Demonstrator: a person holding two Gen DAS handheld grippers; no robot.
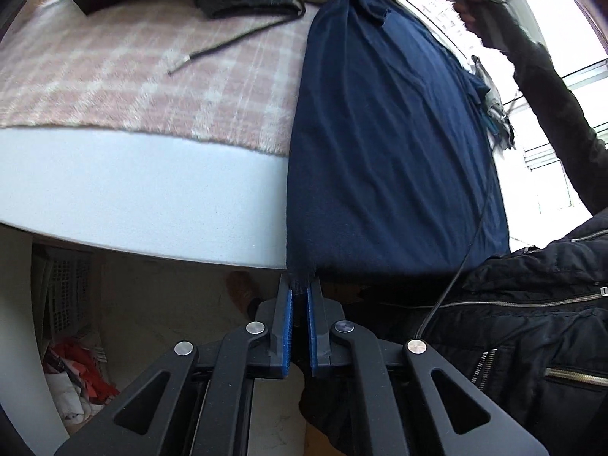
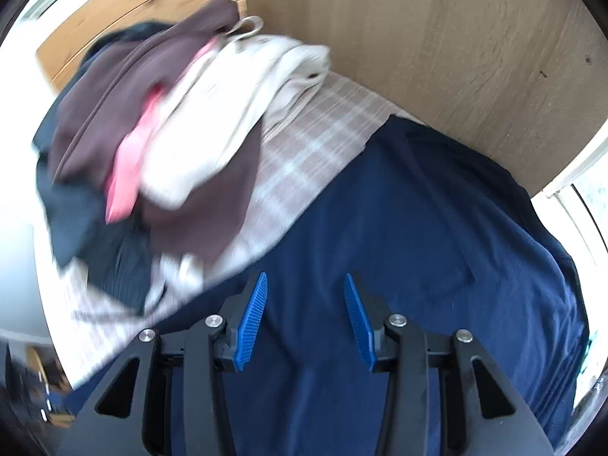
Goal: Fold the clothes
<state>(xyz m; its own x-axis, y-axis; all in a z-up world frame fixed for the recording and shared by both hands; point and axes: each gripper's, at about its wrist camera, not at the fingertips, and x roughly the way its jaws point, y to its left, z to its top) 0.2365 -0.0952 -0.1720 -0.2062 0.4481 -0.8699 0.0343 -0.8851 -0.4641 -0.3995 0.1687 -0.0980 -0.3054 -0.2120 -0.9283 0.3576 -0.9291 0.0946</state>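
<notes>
Navy garment (image 1: 395, 144) hem between left fingers (image 1: 289, 315) — pinched, off bed edge (image 1: 152, 197)

Pink-and-white checked blanket (image 1: 133, 87) covers white mattress (image 1: 152, 197). Black drawstring cord (image 1: 228, 47) lies across blanket. White slatted basket (image 1: 66, 296) under bed edge, red-and-white stuff (image 1: 81, 376) below it. Wood-grain panel (image 2: 456, 57) behind bed. Bright window (image 1: 547, 121) on the right.
</notes>
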